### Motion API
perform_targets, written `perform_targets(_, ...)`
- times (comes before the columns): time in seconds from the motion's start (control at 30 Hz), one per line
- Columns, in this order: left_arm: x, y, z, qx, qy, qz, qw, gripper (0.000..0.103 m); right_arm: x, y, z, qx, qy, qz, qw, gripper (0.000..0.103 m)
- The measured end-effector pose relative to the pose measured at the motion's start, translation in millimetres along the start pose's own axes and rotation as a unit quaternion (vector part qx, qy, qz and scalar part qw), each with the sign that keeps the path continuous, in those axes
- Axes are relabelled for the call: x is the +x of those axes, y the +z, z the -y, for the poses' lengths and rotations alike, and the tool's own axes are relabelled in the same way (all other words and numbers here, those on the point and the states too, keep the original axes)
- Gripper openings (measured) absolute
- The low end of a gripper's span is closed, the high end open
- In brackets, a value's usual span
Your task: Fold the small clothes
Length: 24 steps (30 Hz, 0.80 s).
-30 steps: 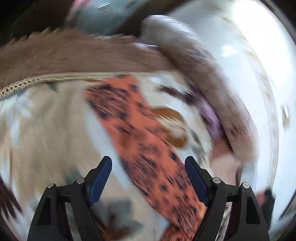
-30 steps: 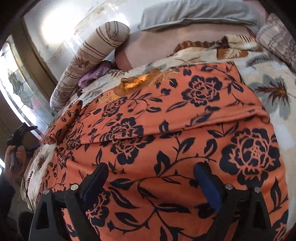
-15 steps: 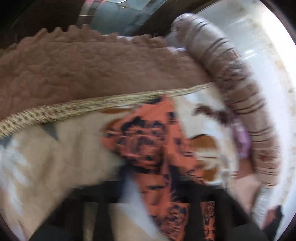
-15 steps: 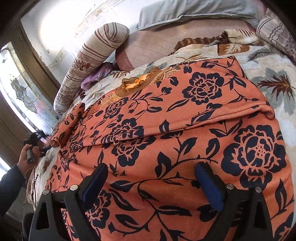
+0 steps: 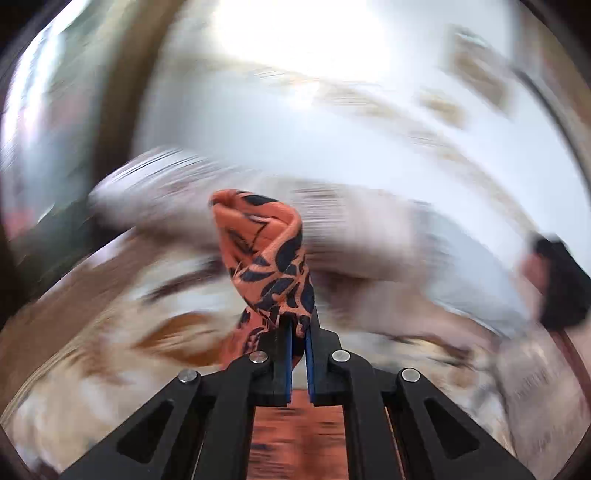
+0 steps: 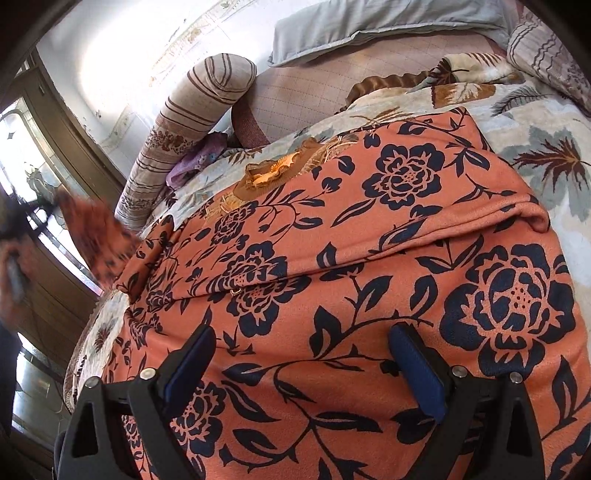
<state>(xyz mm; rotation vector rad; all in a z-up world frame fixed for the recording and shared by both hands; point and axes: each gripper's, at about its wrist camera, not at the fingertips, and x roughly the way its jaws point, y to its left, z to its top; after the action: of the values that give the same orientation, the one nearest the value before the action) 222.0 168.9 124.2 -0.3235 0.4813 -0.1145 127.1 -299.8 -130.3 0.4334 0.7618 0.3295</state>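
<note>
Since the earlier frames, the left tongs (image 5: 298, 332) have closed on a corner of the orange floral garment (image 6: 369, 295) and lifted it off the bed (image 6: 535, 122); the right tongs (image 6: 306, 365) have held their place.

Landmark: the striped bolster (image 6: 184, 122) at the head of the bed.

1. Left of the bolster, in the right wrist view, a hand (image 6: 14, 258) holds the left tongs aloft. A blurred flap of the garment rises from the bed to them.
2. In the left wrist view, the left tongs are pressed together, pinching a bunched, twisted corner of the garment, which stands up beyond the blue pads (image 5: 288, 354). The surroundings are smeared by motion.
3. Below and to the right of the bolster, the rest of the garment lies spread on the leaf-patterned blanket (image 6: 546, 166), with one folded layer lying across its upper part.
4. The right tongs hang over the near part of the garment with the fingers spread wide, nothing gripped.
5. Right of the bolster, a grey pillow (image 6: 369, 26) lies at the head of the bed.
</note>
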Motion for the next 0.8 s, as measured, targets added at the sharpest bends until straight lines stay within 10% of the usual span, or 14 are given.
perform_targets(0.2,22,-53,159,0.086,-0.145,-0.067,0.9834,0.007,-2,0,2,0.008,0.009,0.004,1.0,0.097)
perform_targets(0.3,62,-109,202,0.128,-0.165,-0.16,0.9648,0.072,-3,0,3,0.01,0.012,0.005,1.0,0.097)
perform_targets(0.43,89,-167,176,0.134,-0.116,-0.244,0.9535,0.078,-6,0,6,0.018,0.02,0.01,1.0,0.096)
perform_targets(0.8,65,-170,-13,-0.001,0.069,-0.215,0.9742,0.078,-35,16,17,0.094,0.043,0.028,0.994,0.096)
